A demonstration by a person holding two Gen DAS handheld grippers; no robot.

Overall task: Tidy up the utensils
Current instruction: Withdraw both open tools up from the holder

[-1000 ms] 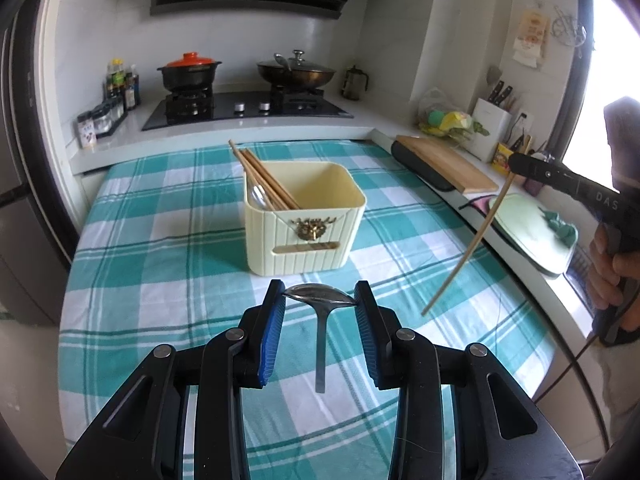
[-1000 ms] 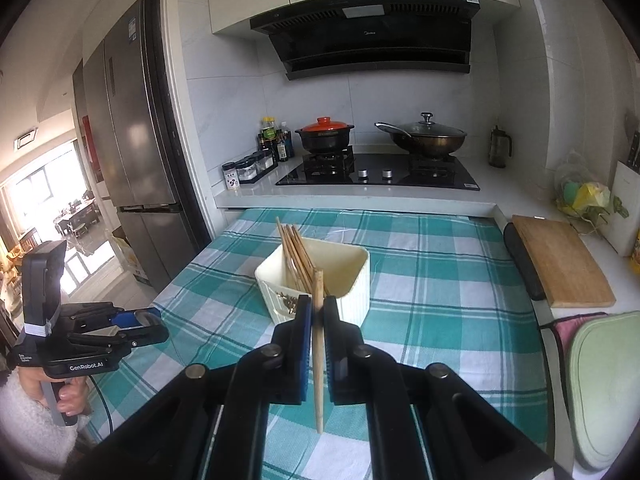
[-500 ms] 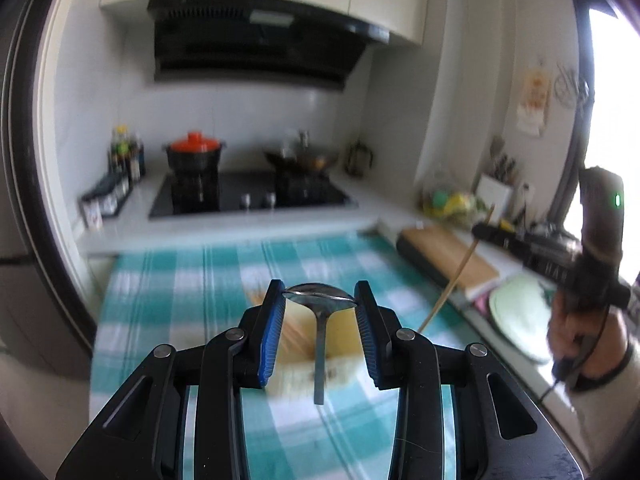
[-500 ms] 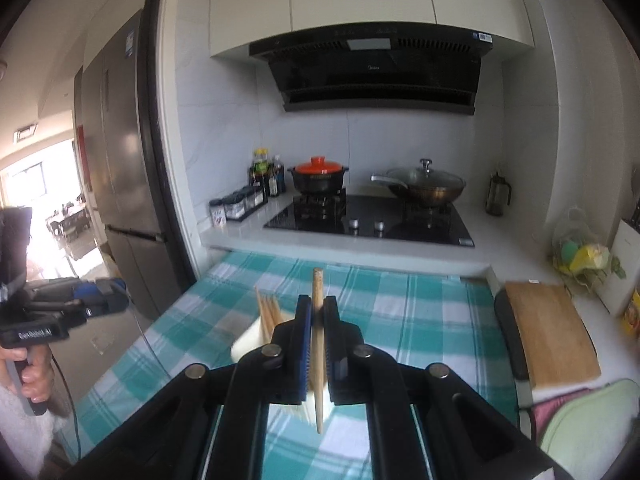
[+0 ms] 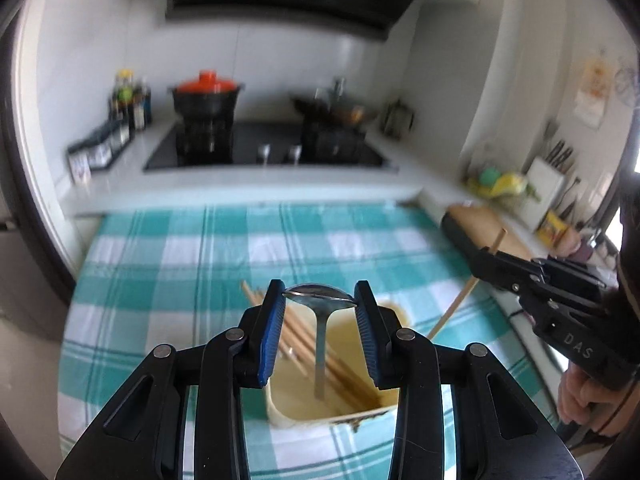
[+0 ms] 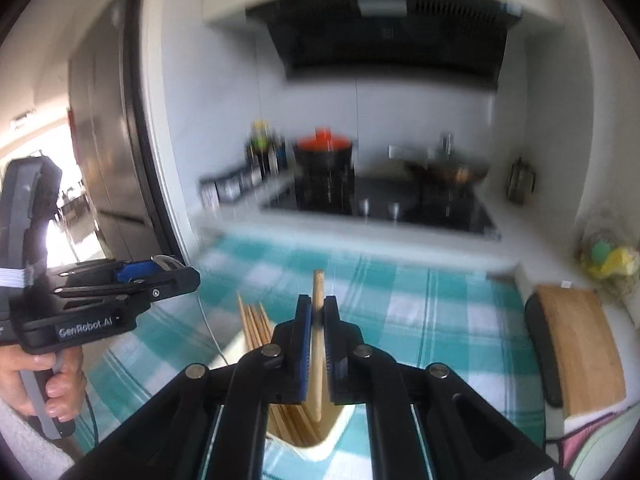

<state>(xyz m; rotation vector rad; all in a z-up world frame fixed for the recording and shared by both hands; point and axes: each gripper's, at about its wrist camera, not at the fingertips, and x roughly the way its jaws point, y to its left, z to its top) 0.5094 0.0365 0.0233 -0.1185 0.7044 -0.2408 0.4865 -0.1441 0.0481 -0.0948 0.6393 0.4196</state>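
Observation:
My left gripper (image 5: 319, 300) is shut on a metal spoon (image 5: 320, 344) by its bowl; the handle hangs down into the cream utensil box (image 5: 296, 408) on the checked cloth. Several wooden chopsticks (image 5: 280, 320) lean in the box's left side. My right gripper (image 6: 318, 312) is shut on a single wooden chopstick (image 6: 317, 360), upright, with its lower end over the box (image 6: 320, 444). In the left wrist view the right gripper (image 5: 480, 260) sits at the right, its chopstick (image 5: 456, 308) slanting towards the box. The left gripper (image 6: 176, 270) shows at the left in the right wrist view.
A teal checked tablecloth (image 5: 180, 264) covers the table. Behind it is a hob with an orange-lidded pot (image 5: 206, 96) and a wok (image 5: 332, 108). A wooden cutting board (image 6: 580, 340) lies at the right, with a knife block (image 5: 548, 184) beyond. A fridge (image 6: 108, 140) stands at the left.
Both grippers have moved over the box and tilted down. The spoon's handle and the chopstick's lower end now hang at the box's opening. Both grips are unchanged.

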